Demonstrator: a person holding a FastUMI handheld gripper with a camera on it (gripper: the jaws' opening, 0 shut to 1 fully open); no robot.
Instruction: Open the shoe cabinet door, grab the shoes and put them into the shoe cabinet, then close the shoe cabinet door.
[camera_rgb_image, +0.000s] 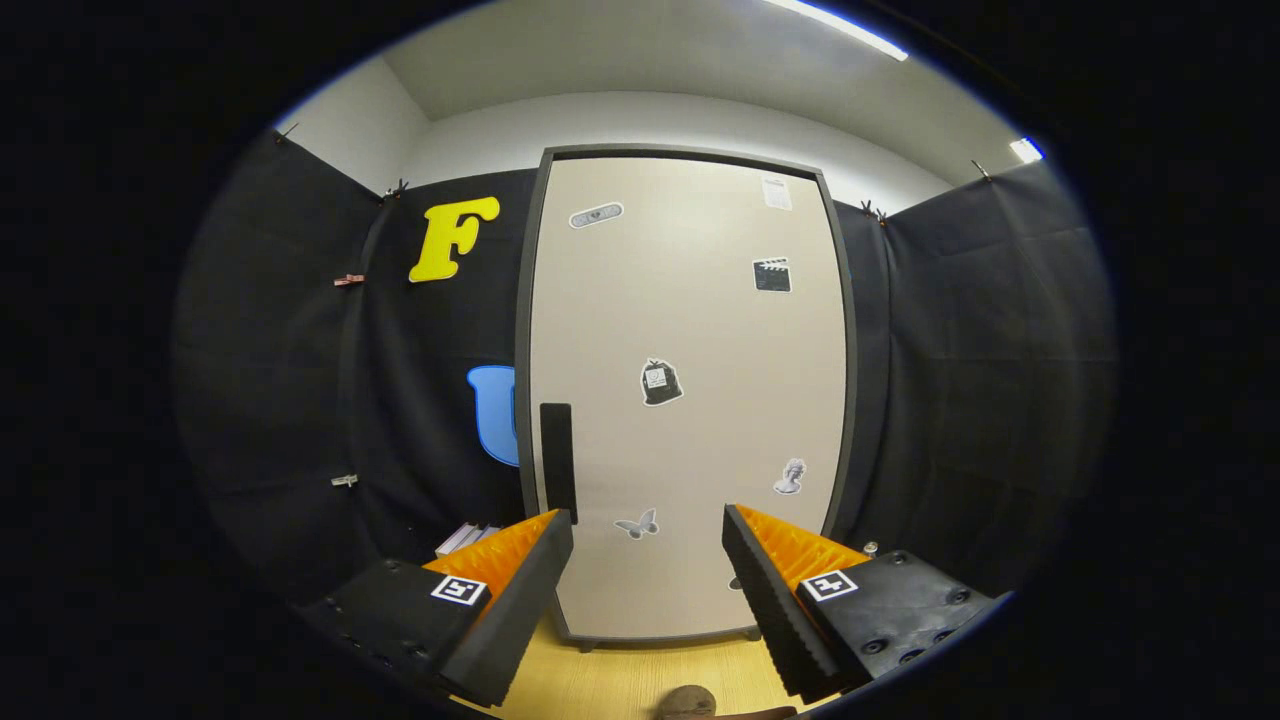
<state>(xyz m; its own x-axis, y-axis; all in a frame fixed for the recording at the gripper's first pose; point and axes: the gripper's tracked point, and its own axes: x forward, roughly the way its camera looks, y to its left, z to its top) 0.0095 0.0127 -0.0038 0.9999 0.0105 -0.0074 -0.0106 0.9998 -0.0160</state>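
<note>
The shoe cabinet (690, 400) stands upright on the pale wooden floor (620, 680), straight ahead beyond the fingers. Its door (700, 330) is shut: a smooth beige panel in a dark grey frame, dotted with small stickers, with a flat black rectangular handle (558, 462) at one edge. The gripper (648, 560) is spread wide, its ridged orange-and-black wedge fingers (500, 585) holding nothing.

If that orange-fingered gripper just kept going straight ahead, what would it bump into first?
Most likely the closed shoe cabinet door. The gripper is open, its fingers holding nothing, and points at the door's lower part, right of the dark handle. Depth is hard to judge.
</note>
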